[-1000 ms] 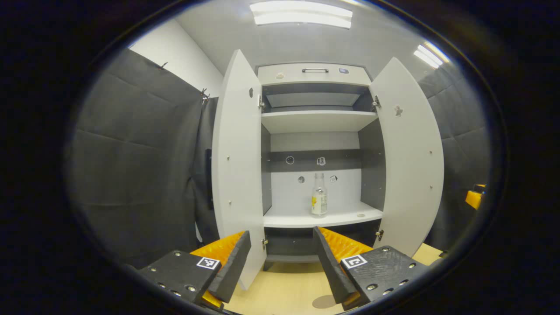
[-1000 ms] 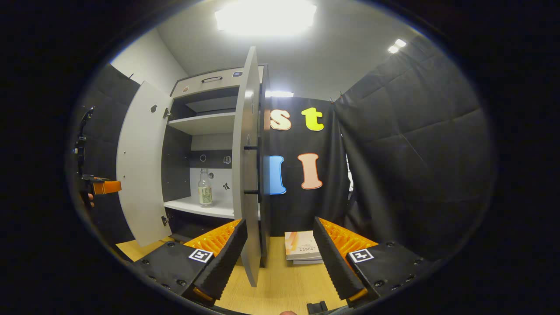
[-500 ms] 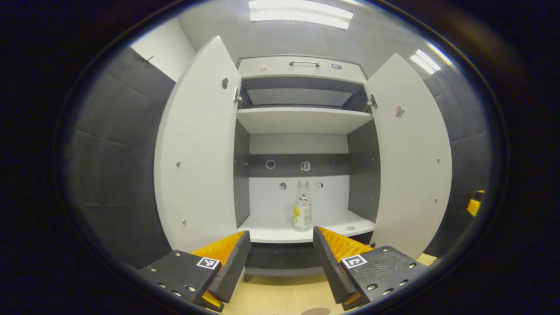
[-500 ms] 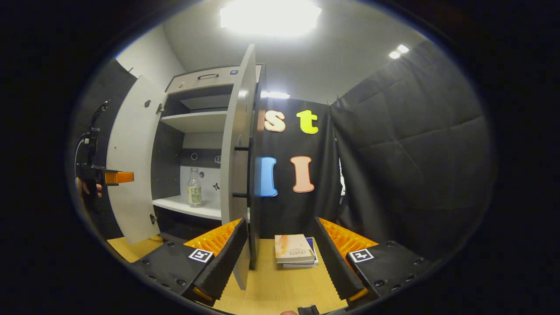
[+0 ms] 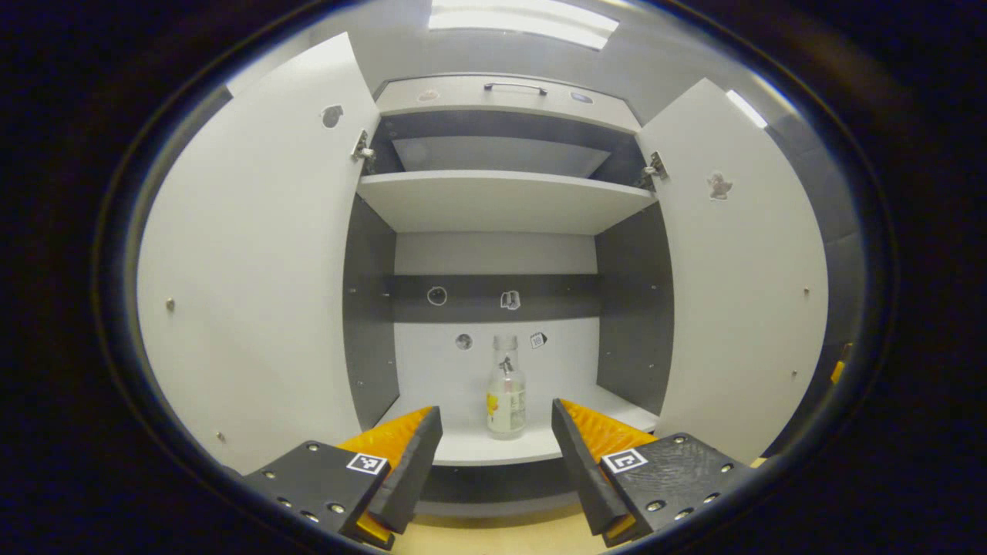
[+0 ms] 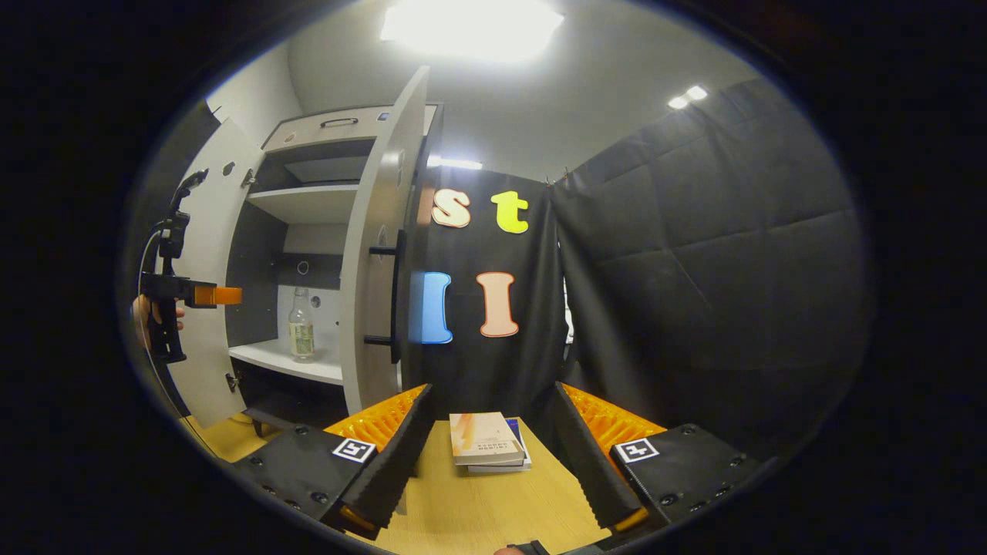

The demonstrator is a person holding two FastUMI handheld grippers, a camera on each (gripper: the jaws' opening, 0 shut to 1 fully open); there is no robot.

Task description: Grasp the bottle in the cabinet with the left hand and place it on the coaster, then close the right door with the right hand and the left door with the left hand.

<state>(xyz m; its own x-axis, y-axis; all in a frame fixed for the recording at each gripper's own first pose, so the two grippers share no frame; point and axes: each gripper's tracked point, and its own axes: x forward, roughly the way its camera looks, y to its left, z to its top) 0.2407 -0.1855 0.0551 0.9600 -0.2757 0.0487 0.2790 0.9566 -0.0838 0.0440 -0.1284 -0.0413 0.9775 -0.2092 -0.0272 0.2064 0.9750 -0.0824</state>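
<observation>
Straight ahead in the left gripper view, the bottle (image 5: 506, 385) is seen standing upright on the lower shelf (image 5: 493, 445) of the cabinet (image 5: 501, 202), between the two doors. The left gripper (image 5: 493, 455) is held with its jaws wide apart and nothing between them, short of the shelf edge, and the bottle is framed in the gap but is not touched. The left door (image 5: 254, 270) and the right door (image 5: 740, 277) are both swung open, and an empty upper shelf (image 5: 505, 199) is seen above the bottle.

In the right gripper view, the right gripper (image 6: 486, 478) is likewise spread wide and holds nothing, above the wooden bench (image 6: 470, 512). A small stack of books (image 6: 487, 451) is seen lying on the bench beyond its fingers. The right door (image 6: 378, 270) is viewed nearly edge-on, with a dark handle (image 6: 389, 285) on its outer face. Farther left, the other gripper (image 6: 208, 295) is held by a hand (image 6: 146, 316) in front of the open cabinet, and the bottle (image 6: 301, 324) is seen on its shelf. The coaster cannot be made out.
</observation>
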